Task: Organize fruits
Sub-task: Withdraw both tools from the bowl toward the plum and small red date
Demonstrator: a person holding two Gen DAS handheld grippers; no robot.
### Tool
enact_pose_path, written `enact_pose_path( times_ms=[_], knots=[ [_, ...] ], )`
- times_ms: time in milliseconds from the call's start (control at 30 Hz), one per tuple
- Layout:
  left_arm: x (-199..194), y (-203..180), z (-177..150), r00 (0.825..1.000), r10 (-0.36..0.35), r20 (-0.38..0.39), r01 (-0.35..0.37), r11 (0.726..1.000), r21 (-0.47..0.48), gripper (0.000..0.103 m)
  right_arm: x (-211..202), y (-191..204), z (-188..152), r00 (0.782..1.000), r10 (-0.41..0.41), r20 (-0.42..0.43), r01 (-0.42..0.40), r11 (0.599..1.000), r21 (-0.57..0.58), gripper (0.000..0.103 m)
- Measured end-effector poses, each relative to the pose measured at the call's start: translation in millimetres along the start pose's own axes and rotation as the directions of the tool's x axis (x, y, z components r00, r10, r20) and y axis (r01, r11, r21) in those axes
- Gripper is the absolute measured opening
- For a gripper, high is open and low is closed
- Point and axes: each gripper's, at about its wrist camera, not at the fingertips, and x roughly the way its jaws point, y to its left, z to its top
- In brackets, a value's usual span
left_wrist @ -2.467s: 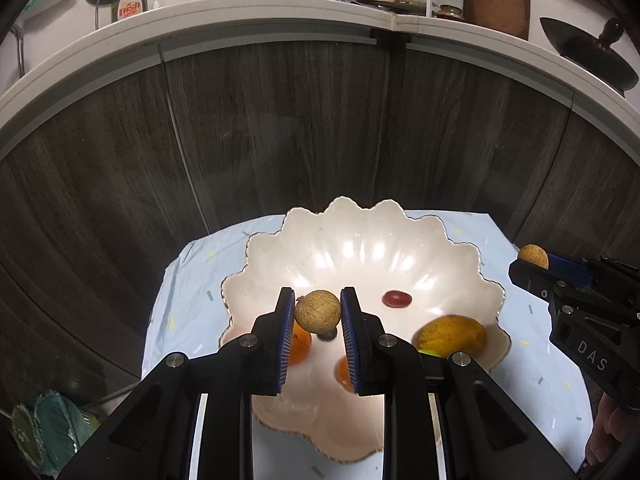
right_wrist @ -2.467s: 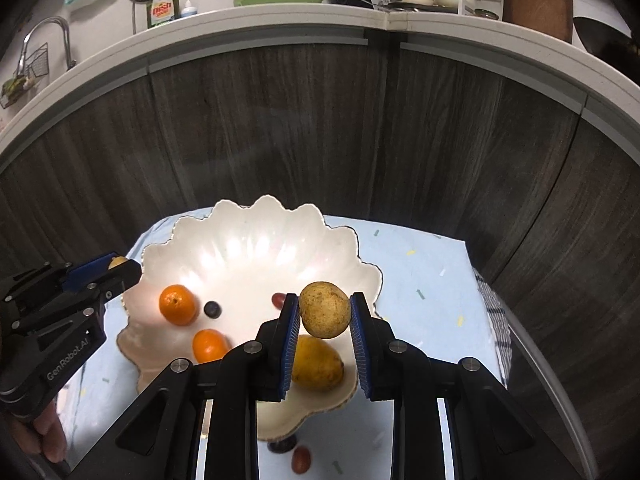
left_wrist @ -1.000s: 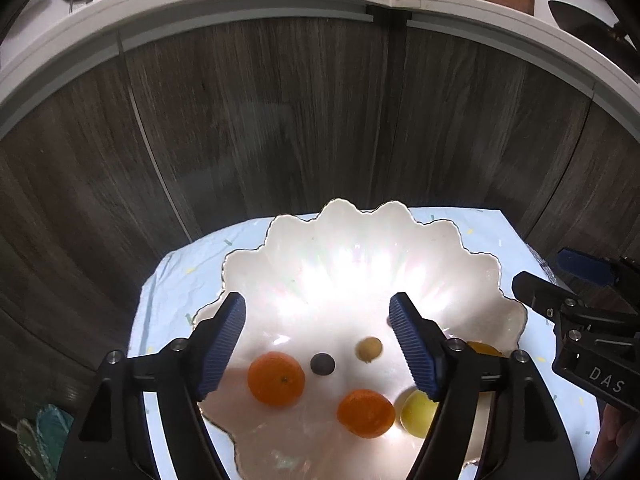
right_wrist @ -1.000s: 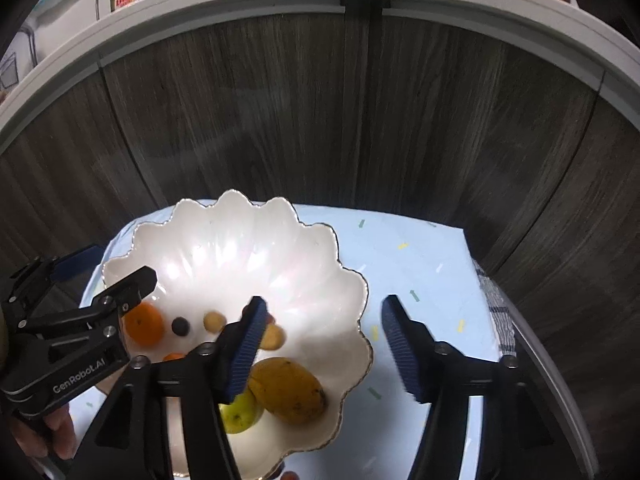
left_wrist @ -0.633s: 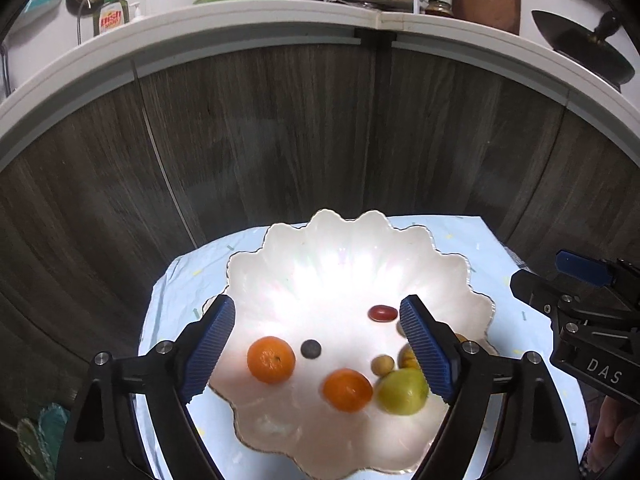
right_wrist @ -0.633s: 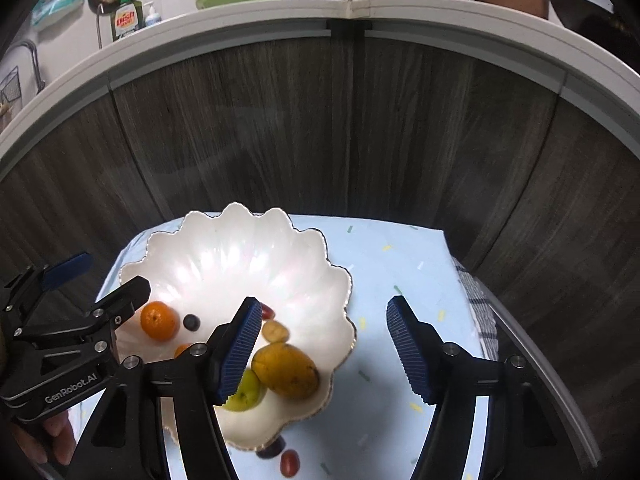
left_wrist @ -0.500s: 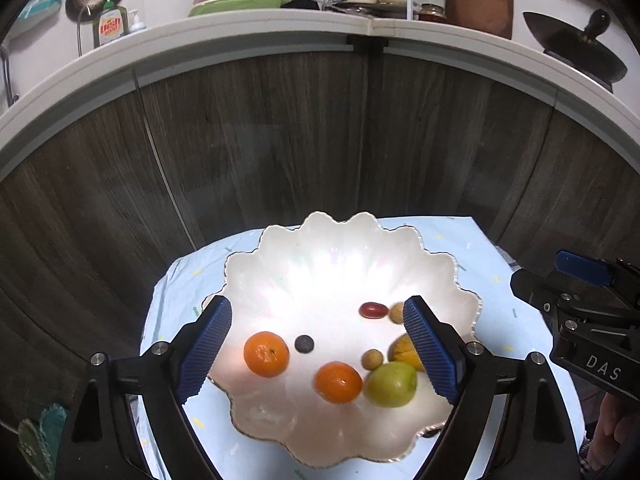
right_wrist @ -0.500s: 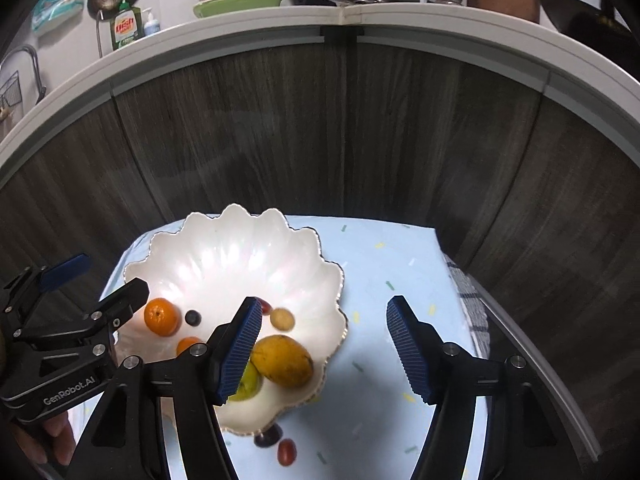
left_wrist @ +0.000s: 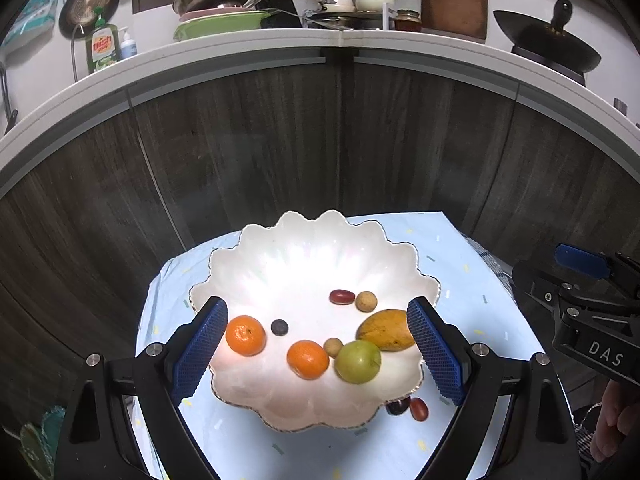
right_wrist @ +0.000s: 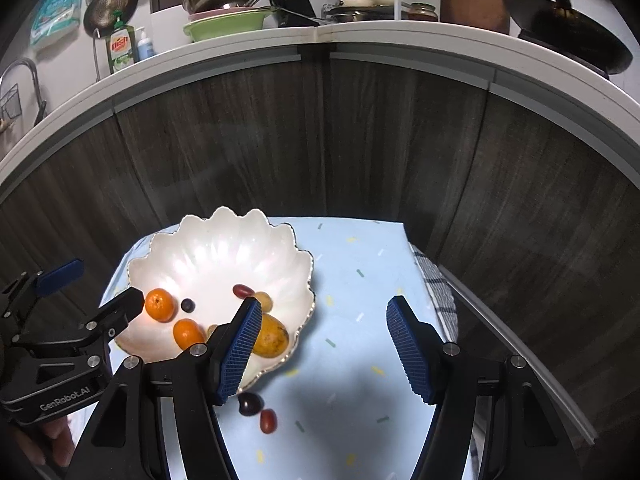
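Left wrist view: left gripper [left_wrist: 316,346] spread wide, empty, above scalloped bowl [left_wrist: 320,248] holding mango [left_wrist: 385,329]; right gripper [right_wrist: 322,346] likewise released, grapes [right_wrist: 259,410] near bowl rim.

White letters "DAS" stand on the black plastic body of the right gripper [left_wrist: 596,316]. "GenRobot.AI" is printed on the black left gripper [right_wrist: 60,360]. The green dish-soap bottle [left_wrist: 102,49] on the white counter carries a red label reading "dish".

My right gripper [right_wrist: 324,344] hung wide open over the blue cloth [right_wrist: 360,320], right of the shell-shaped bowl [right_wrist: 208,256] of fruit; two dark grapes [right_wrist: 258,410] lay near, outside it.
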Motion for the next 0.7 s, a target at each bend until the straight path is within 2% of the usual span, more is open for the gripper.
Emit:
enact_pose_path(
  times_ms=[700],
  knots=[
    [-31.3, -25.5, -34.5, 1.0, -0.029, 0.004, 0.029, 0.999, 0.04, 0.093, -29.5, -16.9, -41.3, 1.0, -0.012, -0.003, 0.012, 1.0, 0.009, 0.066]
  ],
)
